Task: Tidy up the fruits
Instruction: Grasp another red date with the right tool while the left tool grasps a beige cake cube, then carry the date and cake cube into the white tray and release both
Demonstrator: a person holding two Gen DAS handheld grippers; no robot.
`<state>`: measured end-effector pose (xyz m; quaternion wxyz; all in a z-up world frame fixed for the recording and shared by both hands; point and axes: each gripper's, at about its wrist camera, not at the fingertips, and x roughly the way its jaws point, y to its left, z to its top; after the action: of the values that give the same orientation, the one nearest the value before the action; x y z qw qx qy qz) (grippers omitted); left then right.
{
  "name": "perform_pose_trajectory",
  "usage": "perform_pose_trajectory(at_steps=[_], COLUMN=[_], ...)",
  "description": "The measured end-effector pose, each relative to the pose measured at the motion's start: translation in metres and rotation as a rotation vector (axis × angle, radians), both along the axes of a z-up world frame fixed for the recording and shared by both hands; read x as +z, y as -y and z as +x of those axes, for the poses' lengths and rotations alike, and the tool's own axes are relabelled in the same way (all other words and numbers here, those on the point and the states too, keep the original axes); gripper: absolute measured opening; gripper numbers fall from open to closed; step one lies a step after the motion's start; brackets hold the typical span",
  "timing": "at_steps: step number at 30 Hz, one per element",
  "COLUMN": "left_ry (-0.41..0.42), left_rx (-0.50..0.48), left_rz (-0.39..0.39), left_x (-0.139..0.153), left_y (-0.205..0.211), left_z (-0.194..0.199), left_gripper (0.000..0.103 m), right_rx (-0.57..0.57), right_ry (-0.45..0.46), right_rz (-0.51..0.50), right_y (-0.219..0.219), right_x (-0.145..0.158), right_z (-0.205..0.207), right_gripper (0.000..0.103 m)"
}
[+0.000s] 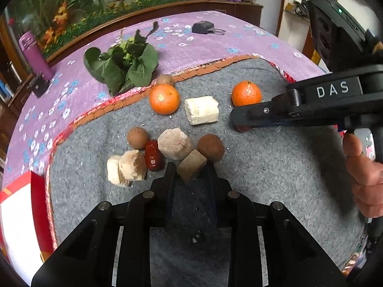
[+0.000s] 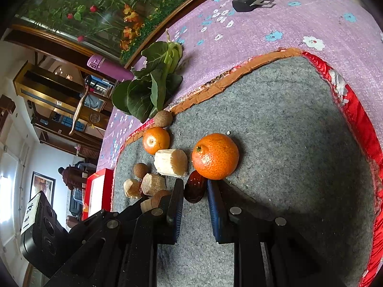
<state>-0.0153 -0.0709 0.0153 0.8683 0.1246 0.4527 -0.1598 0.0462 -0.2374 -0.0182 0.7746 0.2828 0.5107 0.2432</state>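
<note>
On a grey felt mat (image 1: 263, 179) lie two oranges (image 1: 164, 98) (image 1: 246, 93), brown round fruits (image 1: 138, 137) (image 1: 210, 147), a red date (image 1: 153, 155) and pale cut chunks (image 1: 201, 110) (image 1: 174, 143). My left gripper (image 1: 191, 171) stands around a tan chunk (image 1: 191, 165), fingers at its sides. My right gripper (image 2: 195, 191) lies on its side, fingers around a dark red date (image 2: 195, 186) just below the near orange (image 2: 215, 156). It also shows in the left wrist view (image 1: 241, 124), low on the mat beside that orange.
A leafy green bunch (image 1: 124, 64) lies on the purple flowered cloth (image 1: 203, 40) beyond the mat. A black clip (image 1: 205, 28) sits farther back, a purple bottle (image 1: 36, 55) at left, a red and white box (image 1: 19, 215) at the near left.
</note>
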Motion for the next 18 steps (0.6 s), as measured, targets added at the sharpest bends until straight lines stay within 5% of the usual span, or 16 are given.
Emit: perform_pose_trajectory(at_steps=[10, 18], left_ry=[0.107, 0.199], left_rx=[0.116, 0.273], left_rz=[-0.119, -0.141], left_x=[0.022, 0.044], left_y=[-0.025, -0.093], left_z=[-0.038, -0.114], left_gripper=[0.018, 0.018], right_rx=[0.046, -0.04], right_ry=[0.101, 0.244], right_rz=[-0.072, -0.126], right_y=[-0.017, -0.01], right_x=[0.011, 0.026], right_z=[-0.009, -0.017], right_gripper=[0.02, 0.02])
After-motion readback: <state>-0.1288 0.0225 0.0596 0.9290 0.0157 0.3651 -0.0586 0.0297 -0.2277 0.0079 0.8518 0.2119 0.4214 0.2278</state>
